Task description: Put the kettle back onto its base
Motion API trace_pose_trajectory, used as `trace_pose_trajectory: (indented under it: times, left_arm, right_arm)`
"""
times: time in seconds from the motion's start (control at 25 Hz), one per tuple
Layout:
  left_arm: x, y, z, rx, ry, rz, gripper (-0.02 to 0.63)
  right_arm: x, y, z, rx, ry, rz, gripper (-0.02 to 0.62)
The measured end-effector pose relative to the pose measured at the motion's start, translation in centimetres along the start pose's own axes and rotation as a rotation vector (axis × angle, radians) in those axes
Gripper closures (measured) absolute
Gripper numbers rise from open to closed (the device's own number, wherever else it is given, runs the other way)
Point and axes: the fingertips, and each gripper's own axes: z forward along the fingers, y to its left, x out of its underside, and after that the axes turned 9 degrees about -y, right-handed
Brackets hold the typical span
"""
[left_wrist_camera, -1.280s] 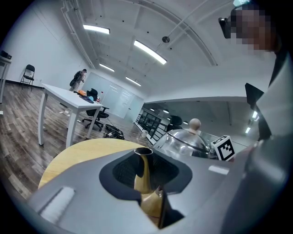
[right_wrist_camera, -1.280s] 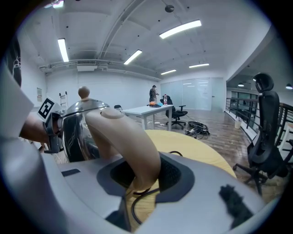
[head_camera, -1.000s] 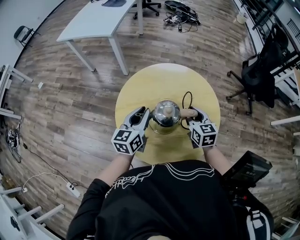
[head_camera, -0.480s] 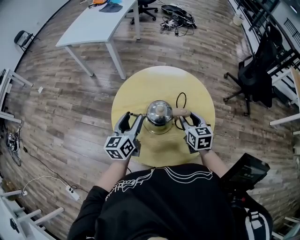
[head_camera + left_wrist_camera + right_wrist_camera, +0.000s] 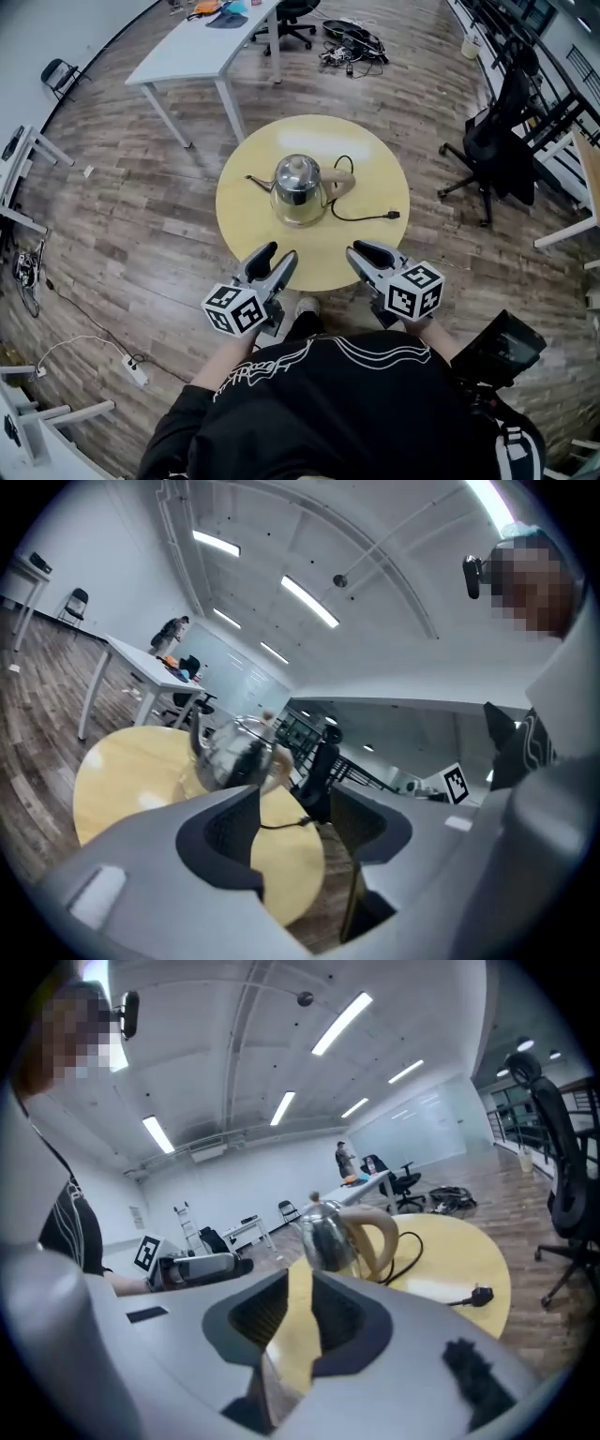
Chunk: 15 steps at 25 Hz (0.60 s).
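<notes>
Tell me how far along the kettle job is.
Done, it seems: the kettle stands on its base on the round table. In hand: nothing. The left gripper is open, and the jaws of the right gripper are closing on nothing. Both are clear of the kettle. Left: nothing visible.

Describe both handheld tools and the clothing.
The left tool and right tool have light grey shells, tapered jaws with dark ribbed pads, each topped by a white cube with black square markers. Right jaws closing, nothing between. Black top, white line print.
</notes>
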Motion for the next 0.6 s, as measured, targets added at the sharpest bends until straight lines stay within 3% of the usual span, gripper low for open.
trace_pose_trajectory:
  times: [0.04,0.12,0.28,0.4,0.6]
  left_arm:
    - [0.7,-2.5,-0.9,0.044,0.01,-0.011,0.377]
    - [1.8,-7.5,-2.9,0.108,0.017,-0.024,0.439]
    - [4.0,-15.2,-7.6,0.093,0.004,-0.024,0.6]
    - [5.6,-20.4,-10.8,0.119,-0.002,-0.03,0.6]
    - [6.8,-27.3,-13.8,0.169,0.034,0.058,0.6]
  right_arm:
    - [-0.4,1.9,-1.7,-0.033,-0.015,-0.02,0.544]
    - [-0.6,5.5,-5.3,-0.088,-0.03,-0.068,0.586]
    - [1.0,12.3,-12.6,-0.194,-0.015,-0.115,0.588]
    - [3.2,15.1,-17.0,-0.207,0.025,-0.101,0.589]
    - [3.7,17.7,-22.2,-0.214,0.035,-0.119,0.589]
